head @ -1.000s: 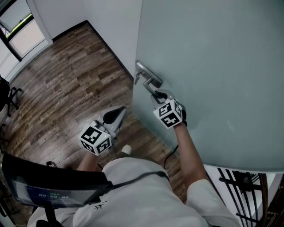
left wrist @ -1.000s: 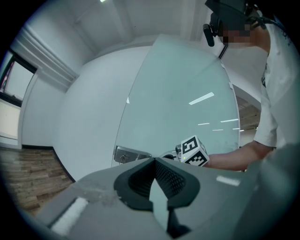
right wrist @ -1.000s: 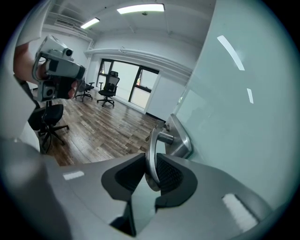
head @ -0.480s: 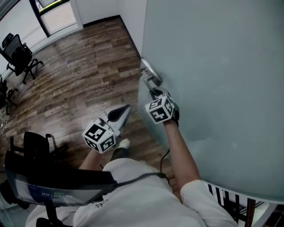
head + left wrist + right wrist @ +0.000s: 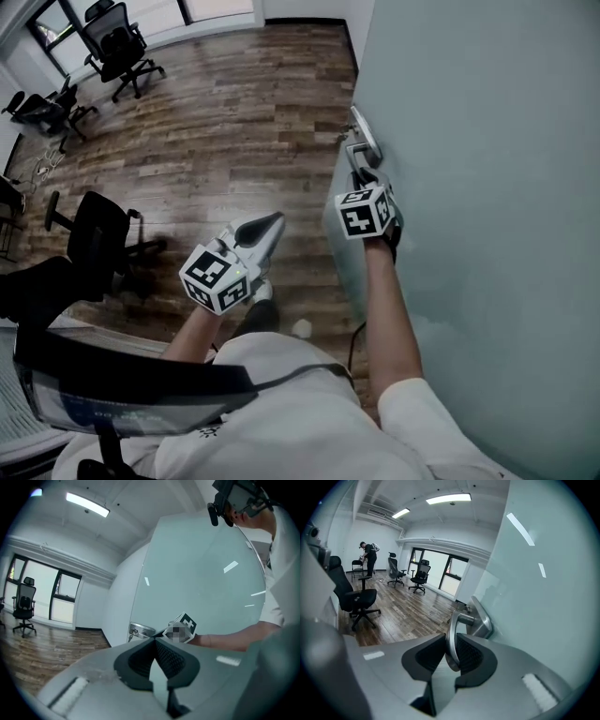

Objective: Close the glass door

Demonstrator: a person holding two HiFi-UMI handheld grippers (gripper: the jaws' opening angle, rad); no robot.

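Observation:
The frosted glass door (image 5: 487,187) fills the right of the head view, with a metal lever handle (image 5: 360,154) near its edge. My right gripper (image 5: 362,180) reaches up to that handle. In the right gripper view the lever (image 5: 451,641) runs between the two pads, which press on it from both sides. My left gripper (image 5: 272,225) hangs over the wood floor to the left of the door edge, touching nothing. In the left gripper view its jaws (image 5: 153,639) meet at the tips with nothing held, and the door (image 5: 197,573) rises just beyond them.
A black office chair (image 5: 98,239) stands on the wood floor at my left. More chairs (image 5: 117,42) are at the far end by the windows. A person (image 5: 369,557) stands far off across the room. A white wall (image 5: 117,602) lies beyond the door edge.
The door edge and handle have shifted right and up in the head view, my right gripper staying on the lever. The left gripper swung along, and office chairs have come into view.

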